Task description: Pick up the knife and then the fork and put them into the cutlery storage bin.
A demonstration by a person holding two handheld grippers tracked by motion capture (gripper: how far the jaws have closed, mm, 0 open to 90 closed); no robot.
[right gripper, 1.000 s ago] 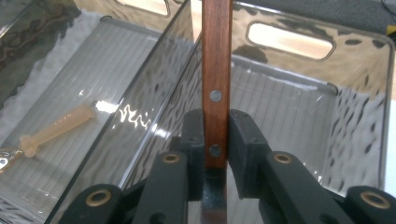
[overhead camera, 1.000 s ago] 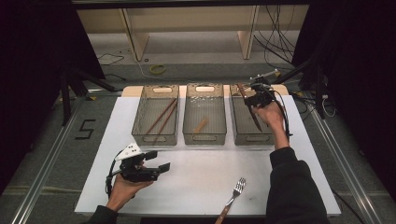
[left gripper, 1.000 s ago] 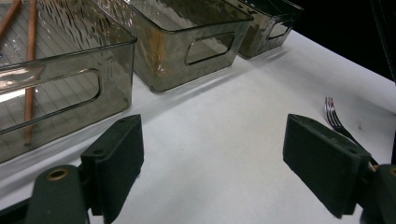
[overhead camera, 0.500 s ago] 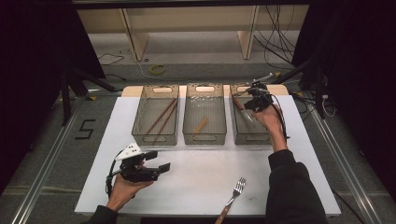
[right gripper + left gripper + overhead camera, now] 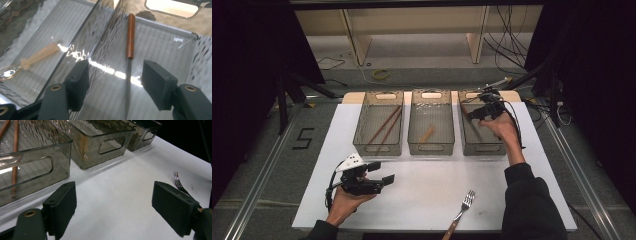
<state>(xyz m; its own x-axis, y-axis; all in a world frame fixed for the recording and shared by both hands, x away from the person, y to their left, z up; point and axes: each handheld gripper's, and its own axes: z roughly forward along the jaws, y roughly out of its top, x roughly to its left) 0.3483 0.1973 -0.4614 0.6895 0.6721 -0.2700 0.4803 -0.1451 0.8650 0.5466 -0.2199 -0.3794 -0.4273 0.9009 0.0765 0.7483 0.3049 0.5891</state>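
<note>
The right claw (image 5: 475,113) hangs over the right bin (image 5: 492,146), with the hand (image 5: 503,127) behind it. Its jaws have just been opening and now stand wide apart, with nothing pressed between the pads. In the right gripper view the knife (image 5: 129,62) lies on the ribbed floor of this bin, below the gap between the jaws – the brown handle points away from the claw, the blade runs back toward it, closer to the right jaw than to the left one. The pads do not touch the knife.

To the left of this claw, behind the smoky wall, is the middle bin (image 5: 37,37) with a pale spoon (image 5: 32,60) on its floor.

The left claw (image 5: 381,173) rests in the left hand (image 5: 344,202), near the front edge of the white mat (image 5: 422,200). Its jaws are wide open and hold nothing. Ahead of it to the right lies a fork (image 5: 180,185) on the mat, beside the right jaw but apart from it. Ahead to the left is the left bin (image 5: 32,170) with two brown chopsticks (image 5: 384,124) inside.

The only writing I can read is a black "5" (image 5: 303,138) on the grey floor, on the left of the mat – no brands or labels are readable on the bins or tools.
</note>
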